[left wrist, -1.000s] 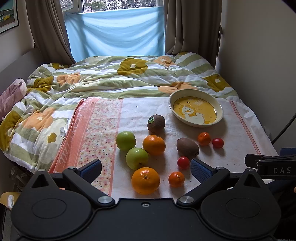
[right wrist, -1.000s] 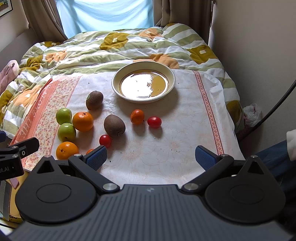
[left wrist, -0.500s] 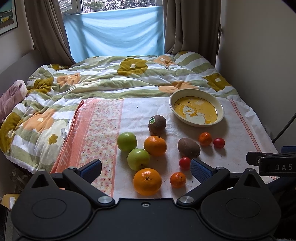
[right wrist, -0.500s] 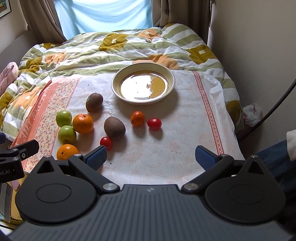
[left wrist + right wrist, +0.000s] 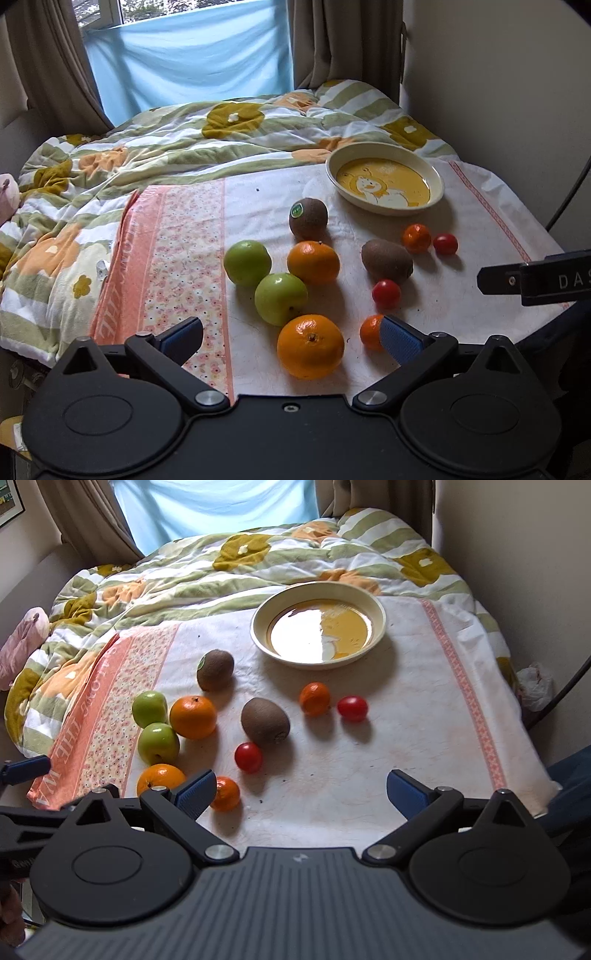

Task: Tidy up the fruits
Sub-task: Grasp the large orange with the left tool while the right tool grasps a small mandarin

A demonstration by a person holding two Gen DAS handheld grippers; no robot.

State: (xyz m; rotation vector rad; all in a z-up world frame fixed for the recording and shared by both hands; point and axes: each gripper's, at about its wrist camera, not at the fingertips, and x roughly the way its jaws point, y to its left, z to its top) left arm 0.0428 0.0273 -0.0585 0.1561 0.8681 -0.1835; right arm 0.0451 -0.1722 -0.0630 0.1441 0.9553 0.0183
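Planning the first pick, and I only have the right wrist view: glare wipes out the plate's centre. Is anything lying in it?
Observer: No. The left wrist view shows the plate empty, only a printed cartoon figure on yellow.
Operator: Is the left gripper holding anything?
Observer: No, the left gripper is open and holds nothing.
Operator: The nearest big orange is half hidden here. Is it free?
Observer: The orange lies whole, apparently touching a green apple.

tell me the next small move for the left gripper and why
Probably ease the left gripper forward and down over the nearest orange. Its jaws are open and empty, that orange lies right between them, and the bowl holds no fruit yet.
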